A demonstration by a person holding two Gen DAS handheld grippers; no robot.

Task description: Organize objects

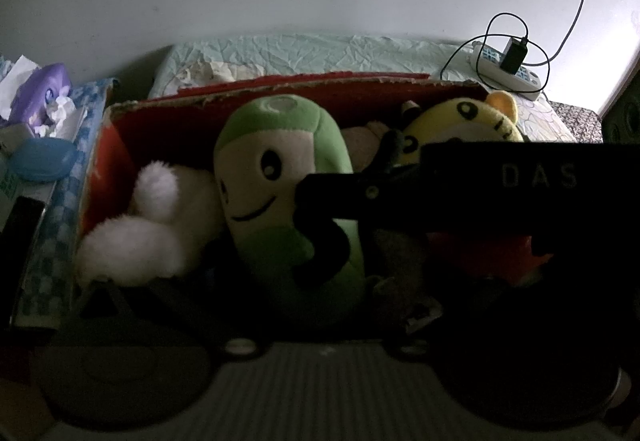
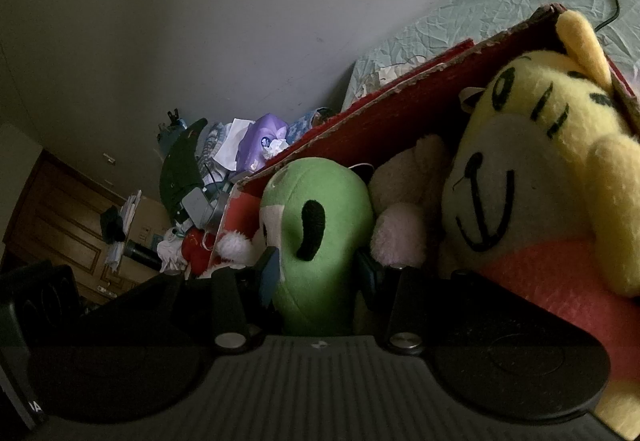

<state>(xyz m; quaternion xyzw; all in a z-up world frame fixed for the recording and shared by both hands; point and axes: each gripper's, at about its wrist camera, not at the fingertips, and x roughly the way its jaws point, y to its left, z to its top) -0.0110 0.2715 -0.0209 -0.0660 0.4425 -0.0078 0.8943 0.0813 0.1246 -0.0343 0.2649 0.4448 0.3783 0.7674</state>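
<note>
left gripper point(image 1: 256, 281): state unclear | right gripper point(image 2: 316, 273): clamped, holding

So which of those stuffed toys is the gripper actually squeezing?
The green plush, sitting between the right gripper fingers; the yellow tiger and white fluffy toy lie untouched.

Dim, foreground perhaps underexposed; fisheye-bent, dark corners.

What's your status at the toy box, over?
Right gripper shut on green plush in red box. Left gripper: fingers unseen. Yellow tiger plush crowds alongside.
</note>
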